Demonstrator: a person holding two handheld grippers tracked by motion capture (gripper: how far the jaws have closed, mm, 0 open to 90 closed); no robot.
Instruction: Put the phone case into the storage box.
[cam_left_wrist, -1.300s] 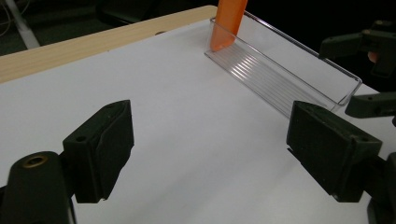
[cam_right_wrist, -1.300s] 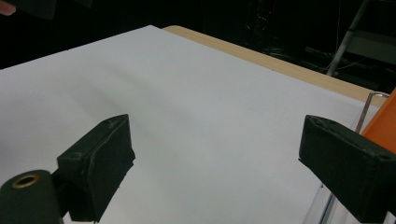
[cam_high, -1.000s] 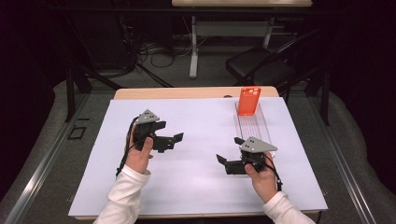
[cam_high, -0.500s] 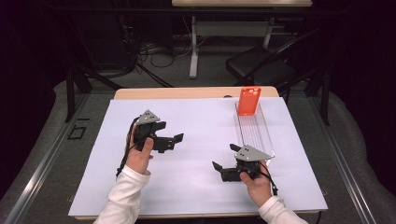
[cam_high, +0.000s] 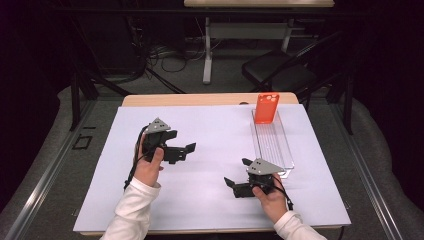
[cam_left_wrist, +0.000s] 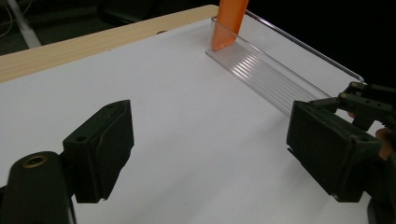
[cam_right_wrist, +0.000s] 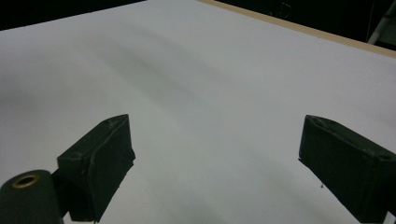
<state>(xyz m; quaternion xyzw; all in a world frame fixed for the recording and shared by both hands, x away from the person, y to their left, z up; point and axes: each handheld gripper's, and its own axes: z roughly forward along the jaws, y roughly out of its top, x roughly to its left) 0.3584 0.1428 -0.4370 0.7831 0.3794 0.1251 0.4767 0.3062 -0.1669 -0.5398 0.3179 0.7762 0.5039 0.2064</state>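
We hold both claws spread and empty over the white sheet (cam_high: 210, 200): left gripper (cam_high: 187, 150), right gripper (cam_high: 237, 175). The orange case (cam_high: 266, 108) stands upright at the clear tray's (cam_high: 280, 145) far end.

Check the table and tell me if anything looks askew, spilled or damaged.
Nothing stands out. The orange piece stands upright at the far end of the clear tray, which lies straight on the white sheet. No spill or damage shows. The left gripper and right gripper are open and empty.

Dark room, grey carpet (cam_high: 45, 165), black chair (cam_high: 280, 70), white-legged desk (cam_high: 207, 55)
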